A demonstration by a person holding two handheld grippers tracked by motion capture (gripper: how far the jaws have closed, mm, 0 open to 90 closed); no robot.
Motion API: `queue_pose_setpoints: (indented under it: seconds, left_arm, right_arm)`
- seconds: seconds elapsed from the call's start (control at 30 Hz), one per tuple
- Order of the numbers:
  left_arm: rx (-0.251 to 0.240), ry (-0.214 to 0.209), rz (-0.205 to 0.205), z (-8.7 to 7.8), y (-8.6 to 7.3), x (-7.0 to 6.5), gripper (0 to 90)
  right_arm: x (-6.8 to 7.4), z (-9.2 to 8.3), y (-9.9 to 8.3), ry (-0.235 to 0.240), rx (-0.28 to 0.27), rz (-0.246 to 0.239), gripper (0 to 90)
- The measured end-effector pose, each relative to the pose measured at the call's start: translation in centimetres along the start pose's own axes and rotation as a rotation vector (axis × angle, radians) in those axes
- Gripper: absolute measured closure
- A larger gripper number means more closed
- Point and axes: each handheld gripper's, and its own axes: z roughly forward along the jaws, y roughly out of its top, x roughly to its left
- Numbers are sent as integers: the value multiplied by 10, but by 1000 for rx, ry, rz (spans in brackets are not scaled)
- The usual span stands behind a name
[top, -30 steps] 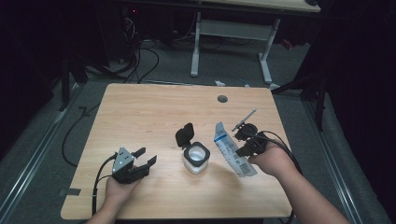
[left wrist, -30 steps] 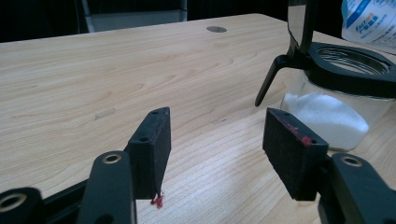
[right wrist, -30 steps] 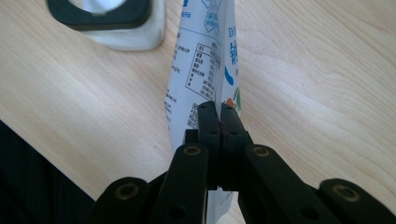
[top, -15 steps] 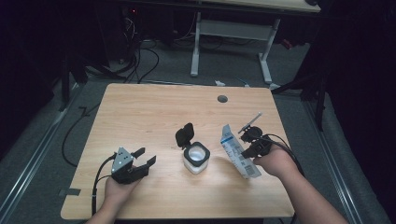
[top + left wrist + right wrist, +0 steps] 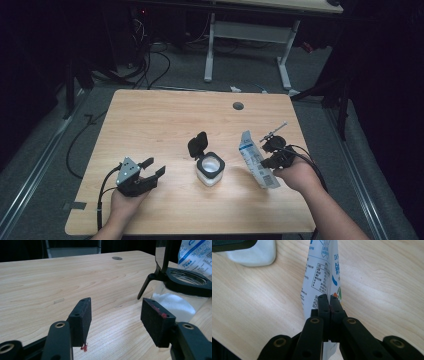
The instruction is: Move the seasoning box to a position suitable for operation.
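Jaws of my right gripper (image 5: 329,302) pinch a printed white pouch (image 5: 256,161) near the table's (image 5: 165,115) right edge — it has sunk lower, beside the open-lidded jar (image 5: 209,168), ready for pouring. Left gripper (image 5: 148,173) rests wide, empty.

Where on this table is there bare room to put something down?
The far half of the table is bare wood, back to the small round hole. Bare wood also lies between the left gripper and the open jar. It is crowded between jar and packet.
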Motion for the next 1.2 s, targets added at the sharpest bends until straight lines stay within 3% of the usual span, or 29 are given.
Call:
queue_pose_setpoints:
  seconds: [0.3, 0.6, 1.0, 1.2]
  left_arm:
    - [-1, 1, -4, -1, 0, 0, 424]
    - [-4, 6, -13, -1, 0, 2, 424]
    - [3, 5, -13, 0, -2, 2, 424]
    - [3, 3, -14, 0, -2, 2, 424]
  right_arm:
    - [-6, -6, -10, -11, -146, 42, 900]
    - [-6, -2, -19, -15, -222, 61, 900]
    - [-8, 9, -40, -13, -358, 121, 900]
    - [-9, 10, -50, -34, -447, 148, 900]
